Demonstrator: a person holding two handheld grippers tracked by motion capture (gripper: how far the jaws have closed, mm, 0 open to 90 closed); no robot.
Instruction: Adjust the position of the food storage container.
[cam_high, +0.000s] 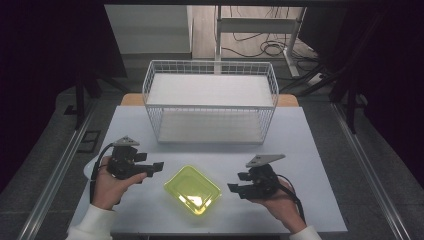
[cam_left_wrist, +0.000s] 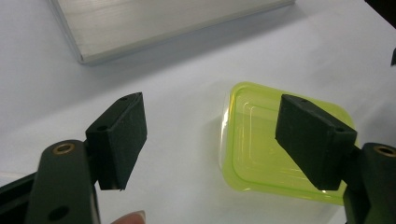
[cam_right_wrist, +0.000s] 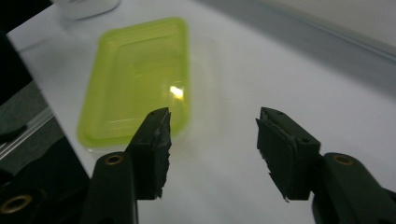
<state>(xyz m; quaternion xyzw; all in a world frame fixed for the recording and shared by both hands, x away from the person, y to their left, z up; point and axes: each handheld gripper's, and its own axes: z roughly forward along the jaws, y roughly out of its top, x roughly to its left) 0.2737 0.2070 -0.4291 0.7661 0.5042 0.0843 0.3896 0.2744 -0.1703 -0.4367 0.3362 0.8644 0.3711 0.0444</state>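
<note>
high view / tray: yellow-green tray (cam_high: 193, 189) is lying flat on the white surface (cam_high: 310, 150), near its front edge, between the two hands; nothing is touching it
high view / left gripper (cam_high: 155, 166): sitting just left of the tray, jaws pointing at its left rim; apart from it, holding nothing
high view / right gripper (cam_high: 234, 188): sitting just right of the tray, jaws pointing at its right rim; also apart; my read is both are flanking it so either side can take a rim
high view / basket: white wire basket (cam_high: 210, 102) is standing behind the tray, well apart, open at the top; probably the drop target, only a guess
left gripper view / jaws: standing wide, nothing between them; tray (cam_left_wrist: 261, 140) is showing past the right-hand pad, lower than the pads; a fingertip (cam_left_wrist: 132, 217) is peeking in at the bottom edge
left gripper view / background: a pale flat metal slab (cam_left_wrist: 154, 23) is lying at the far side of the surface; cannot tell what it belongs to
right gripper view / jaws: standing partly apart, nothing between them; bare surface is showing through the gap
right gripper view / tray (cam_right_wrist: 135, 74): lying ahead and left of the jaws, long side running away from the camera, lamp glare on its floor; jaws are not lined up on the rim yet, so I'd judge a swing left is needed before any grip
</note>
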